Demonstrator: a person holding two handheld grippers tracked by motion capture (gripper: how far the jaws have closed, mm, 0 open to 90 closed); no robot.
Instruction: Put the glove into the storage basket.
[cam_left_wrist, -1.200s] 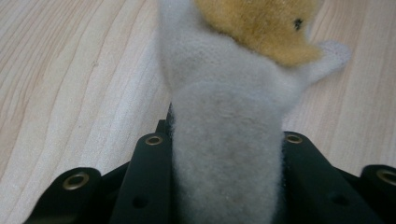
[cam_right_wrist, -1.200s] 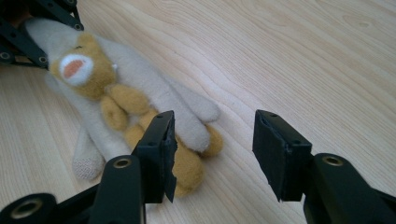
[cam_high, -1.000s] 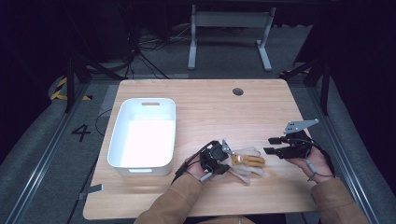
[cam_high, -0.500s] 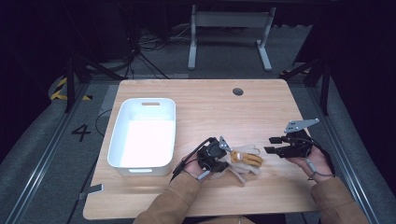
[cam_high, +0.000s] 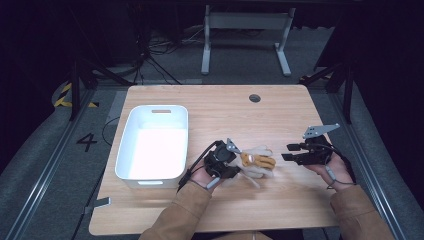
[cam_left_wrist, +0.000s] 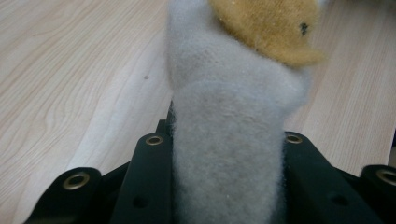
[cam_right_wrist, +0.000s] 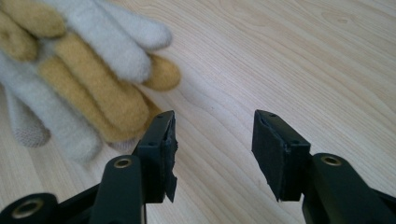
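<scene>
A: Any readable txt?
B: Just one: a big "4" (cam_high: 86, 142) on the grey floor (cam_high: 40, 165), approx 9 o'clock from the table (cam_high: 280, 120), beside the rail.
A: Labels or brands on anything else?
B: None legible. Yellow/black hazard stripes (cam_high: 64, 95) on the floor at approx 10 o'clock, a marking, no wording.

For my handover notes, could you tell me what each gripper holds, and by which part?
The left gripper is clamped on the grey glove, apparently at its cuff end. The right gripper stands open, holding nothing.
</scene>
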